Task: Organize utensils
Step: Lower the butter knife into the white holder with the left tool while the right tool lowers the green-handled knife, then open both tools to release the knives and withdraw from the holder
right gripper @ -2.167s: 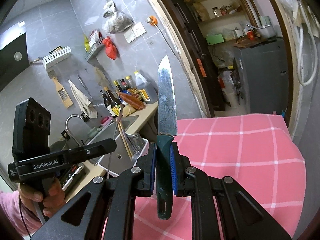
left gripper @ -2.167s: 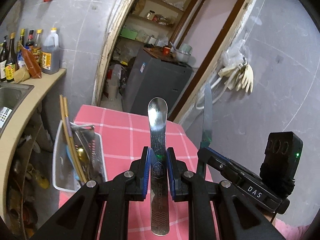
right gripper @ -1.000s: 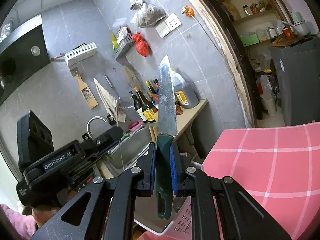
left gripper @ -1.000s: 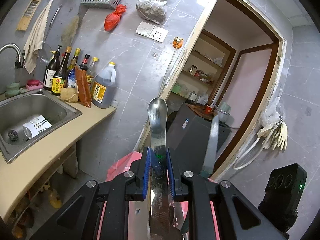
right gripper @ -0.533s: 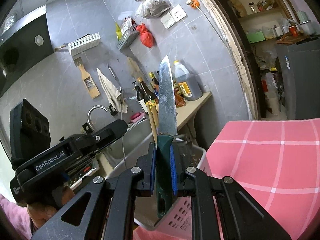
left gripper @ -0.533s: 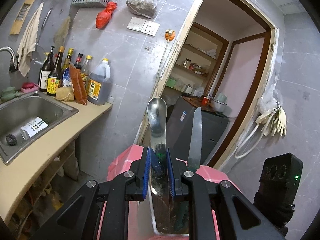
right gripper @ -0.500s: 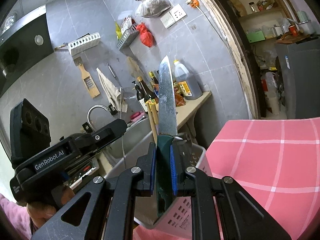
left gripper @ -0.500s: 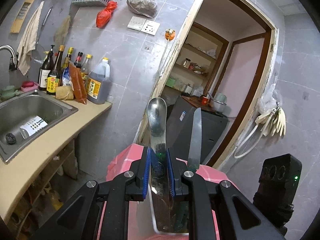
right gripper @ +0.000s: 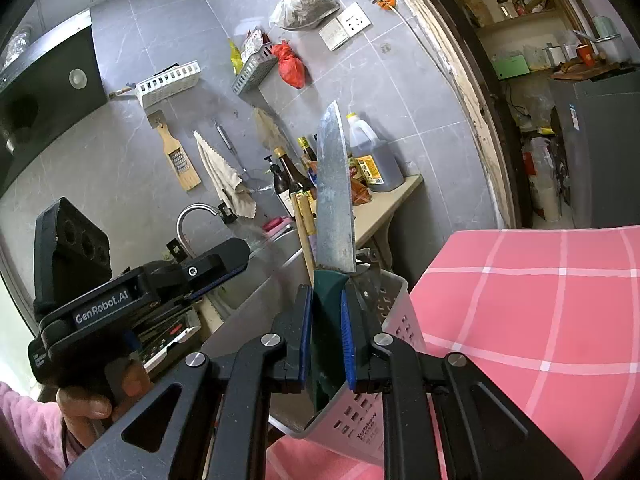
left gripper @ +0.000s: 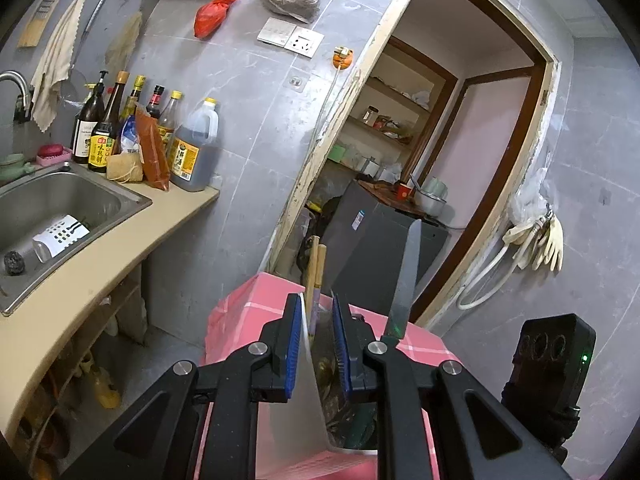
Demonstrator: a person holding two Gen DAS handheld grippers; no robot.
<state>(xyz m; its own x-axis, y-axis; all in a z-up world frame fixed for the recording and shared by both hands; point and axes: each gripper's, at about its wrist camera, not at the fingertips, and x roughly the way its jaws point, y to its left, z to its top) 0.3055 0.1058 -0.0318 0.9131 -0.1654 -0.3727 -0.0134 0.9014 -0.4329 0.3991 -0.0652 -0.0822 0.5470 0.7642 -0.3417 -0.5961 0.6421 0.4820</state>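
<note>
My left gripper hovers over a white perforated basket on the pink checked table. Its blue pads stand a little apart and no spoon is between them. Through the gap I see wooden chopsticks and other utensils in the basket. My right gripper is shut on the green handle of a knife, whose blade points up. The handle's lower end hangs over the basket, beside the chopsticks. In the left wrist view the knife blade rises just right of my pads. The left gripper shows from the side, held by a hand.
A counter with a steel sink and several sauce bottles lies to the left of the table. Behind the table are a doorway and a dark grey appliance. Rubber gloves hang on the right wall.
The spoon that stood upright between my left pads is gone from view; chopsticks and the basket's inside now show there. The knife stays gripped and sits slightly lower over the basket.
</note>
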